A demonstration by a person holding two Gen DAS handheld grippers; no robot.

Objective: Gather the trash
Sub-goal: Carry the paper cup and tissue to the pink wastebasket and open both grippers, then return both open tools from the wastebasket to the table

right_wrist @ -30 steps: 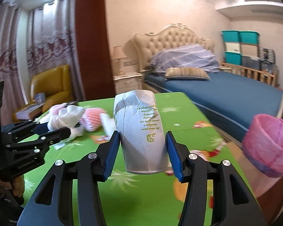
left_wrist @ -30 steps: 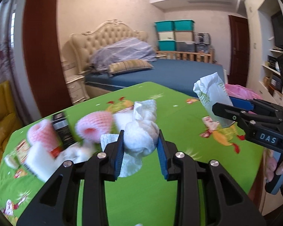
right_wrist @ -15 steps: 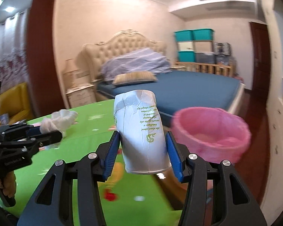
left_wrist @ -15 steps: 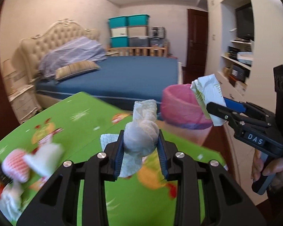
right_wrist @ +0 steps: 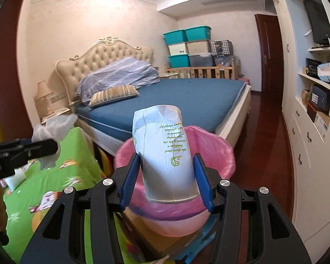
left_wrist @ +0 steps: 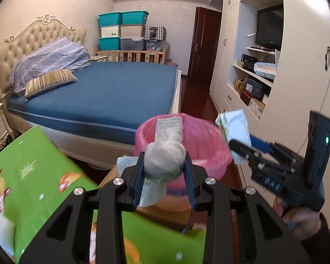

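Note:
My left gripper [left_wrist: 164, 172] is shut on a crumpled white tissue wad [left_wrist: 165, 162], held in the air in front of the pink-lined trash bin [left_wrist: 211, 160]. My right gripper [right_wrist: 166, 179] is shut on a crushed white paper cup [right_wrist: 165, 154] with green print, bottom end away from me, hovering before the same pink bin [right_wrist: 220, 154]. In the left wrist view the right gripper [left_wrist: 242, 151] and its cup [left_wrist: 235, 125] show at the right, close to the bin's rim. The right wrist view has the left gripper [right_wrist: 44, 149] with the tissue [right_wrist: 52, 127] at its left.
The green cartoon tablecloth [left_wrist: 28, 176] covers the table at lower left; more white scraps [right_wrist: 15, 177] lie on it. The bin rests on a brown stand [left_wrist: 165, 211] off the table's edge. Behind stand a blue bed [left_wrist: 103, 92], white shelving [left_wrist: 259, 72] and dark red floor [right_wrist: 272, 154].
Both grippers swung right, off the table toward the pink bin, keeping hold of tissue and cup. The bin has come to the middle of both views; the table trash slid out left.

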